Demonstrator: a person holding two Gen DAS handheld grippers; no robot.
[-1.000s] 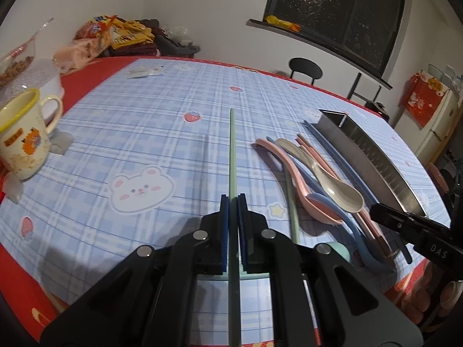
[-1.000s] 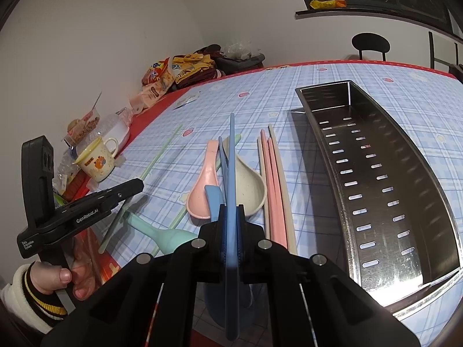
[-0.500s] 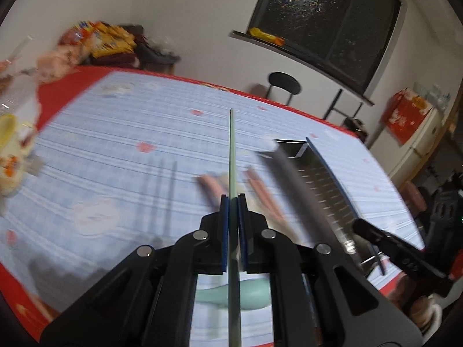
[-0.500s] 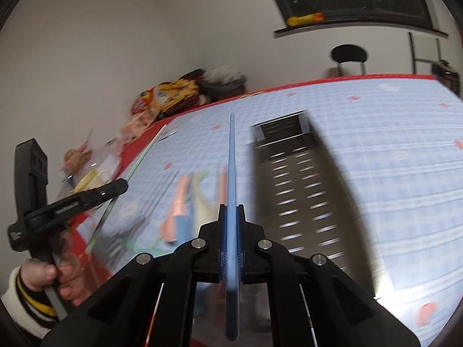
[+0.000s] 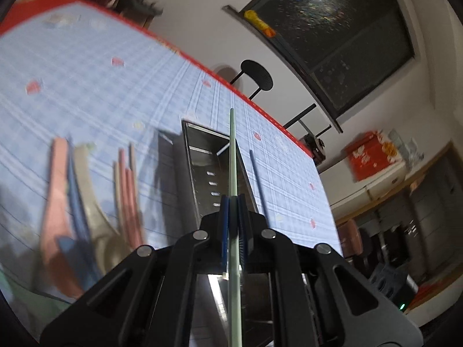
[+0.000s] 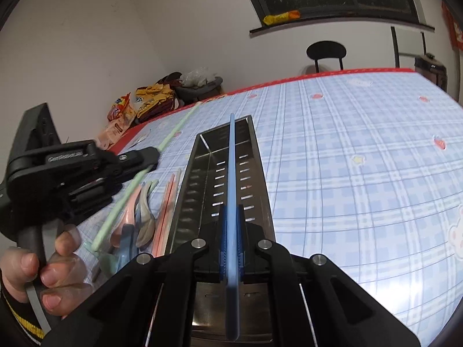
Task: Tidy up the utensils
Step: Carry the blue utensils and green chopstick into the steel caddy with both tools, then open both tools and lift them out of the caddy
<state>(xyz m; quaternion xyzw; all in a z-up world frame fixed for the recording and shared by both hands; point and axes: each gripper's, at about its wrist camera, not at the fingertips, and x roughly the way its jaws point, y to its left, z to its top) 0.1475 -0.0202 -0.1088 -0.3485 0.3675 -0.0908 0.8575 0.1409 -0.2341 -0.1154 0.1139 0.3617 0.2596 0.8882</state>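
My left gripper [image 5: 233,202] is shut on a pale green chopstick [image 5: 233,150], whose tip reaches over the long steel tray [image 5: 196,173]. A blue chopstick [image 5: 257,185] shows just right of it. In the right wrist view, my right gripper [image 6: 231,211] is shut on that blue chopstick [image 6: 231,159], held lengthwise above the steel tray [image 6: 202,190]. The left gripper [image 6: 150,156] hangs to the tray's left with the green chopstick [image 6: 176,131] slanting up from it. Pink, blue and beige spoons [image 6: 144,211] and pink chopsticks [image 6: 166,211] lie beside the tray.
A person's hand [image 6: 43,266] grips the left handle. A mint green spoon [image 6: 107,257] lies near the table's front edge. Snack bags [image 6: 144,101] sit at the far corner of the blue checked cloth [image 6: 347,159]. A black chair [image 6: 325,50] stands behind the table.
Both grippers have swung right, from above the spoons to above the steel tray, each keeping its chopstick. The left wrist view has also tilted as the gripper rolled.
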